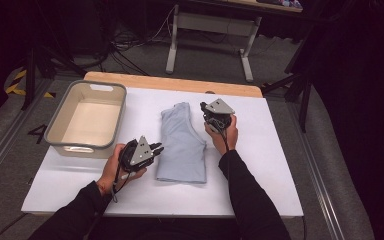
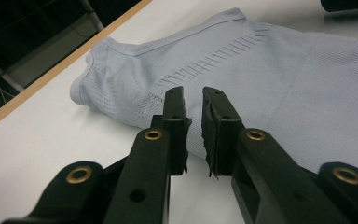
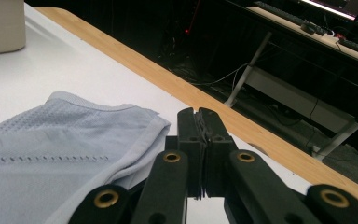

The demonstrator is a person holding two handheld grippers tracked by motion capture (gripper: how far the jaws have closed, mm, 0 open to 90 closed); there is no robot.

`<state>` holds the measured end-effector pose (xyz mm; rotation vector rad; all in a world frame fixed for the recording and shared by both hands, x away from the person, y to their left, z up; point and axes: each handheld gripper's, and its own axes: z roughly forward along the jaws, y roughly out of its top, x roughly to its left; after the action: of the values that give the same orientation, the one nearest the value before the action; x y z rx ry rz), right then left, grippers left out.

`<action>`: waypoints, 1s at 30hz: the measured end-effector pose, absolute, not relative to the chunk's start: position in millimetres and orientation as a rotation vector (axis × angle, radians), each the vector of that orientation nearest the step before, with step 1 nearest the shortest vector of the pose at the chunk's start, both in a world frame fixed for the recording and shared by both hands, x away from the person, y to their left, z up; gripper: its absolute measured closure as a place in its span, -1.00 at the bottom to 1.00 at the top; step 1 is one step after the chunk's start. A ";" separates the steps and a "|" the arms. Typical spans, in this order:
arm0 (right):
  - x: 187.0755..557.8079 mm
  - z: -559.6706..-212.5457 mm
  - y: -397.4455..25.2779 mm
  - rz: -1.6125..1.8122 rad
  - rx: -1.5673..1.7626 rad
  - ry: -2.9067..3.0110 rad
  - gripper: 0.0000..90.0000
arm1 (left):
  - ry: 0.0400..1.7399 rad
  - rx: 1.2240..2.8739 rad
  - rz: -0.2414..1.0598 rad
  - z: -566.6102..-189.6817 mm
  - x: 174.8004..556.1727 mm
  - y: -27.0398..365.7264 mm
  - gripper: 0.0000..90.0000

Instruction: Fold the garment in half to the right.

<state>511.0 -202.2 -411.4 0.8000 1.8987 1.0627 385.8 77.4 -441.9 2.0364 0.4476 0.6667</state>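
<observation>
A folded light-blue knit garment (image 1: pixel 182 145) lies in the middle of the white table top (image 1: pixel 260 165). My left gripper (image 1: pixel 159 148) rests at the garment's left edge, near its front half. Its jaws (image 2: pixel 192 95) stand a little apart and open, pointing at the cloth (image 2: pixel 270 70) with nothing between them. My right gripper (image 1: pixel 204 106) hovers at the garment's far right corner. In the right gripper view its jaws (image 3: pixel 197 113) are pressed shut just past the cloth's hemmed edge (image 3: pixel 74 135), and I see nothing held between them.
A beige plastic bin (image 1: pixel 87 120) stands at the left of the table, its corner also visible (image 3: pixel 2 23). The table's wooden far edge (image 1: pixel 170 83) borders dark floor with cables and desk legs (image 1: pixel 207 30).
</observation>
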 end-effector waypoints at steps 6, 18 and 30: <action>504.3 -413.2 -207.1 1.074 0.806 1.891 0.90 | 0.447 2.032 0.675 -442.1 383.8 79.9 0.67; 487.5 -412.8 -211.4 1.083 0.811 1.862 0.67 | 0.464 2.024 0.696 -443.0 380.4 84.4 0.44; 470.6 -410.8 -214.6 1.063 0.783 1.852 0.35 | 0.470 2.006 0.714 -442.1 376.7 88.2 0.32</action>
<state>470.6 -214.6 -410.8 0.7828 1.8517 1.0626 376.7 88.2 -442.1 2.0063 0.4702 0.7142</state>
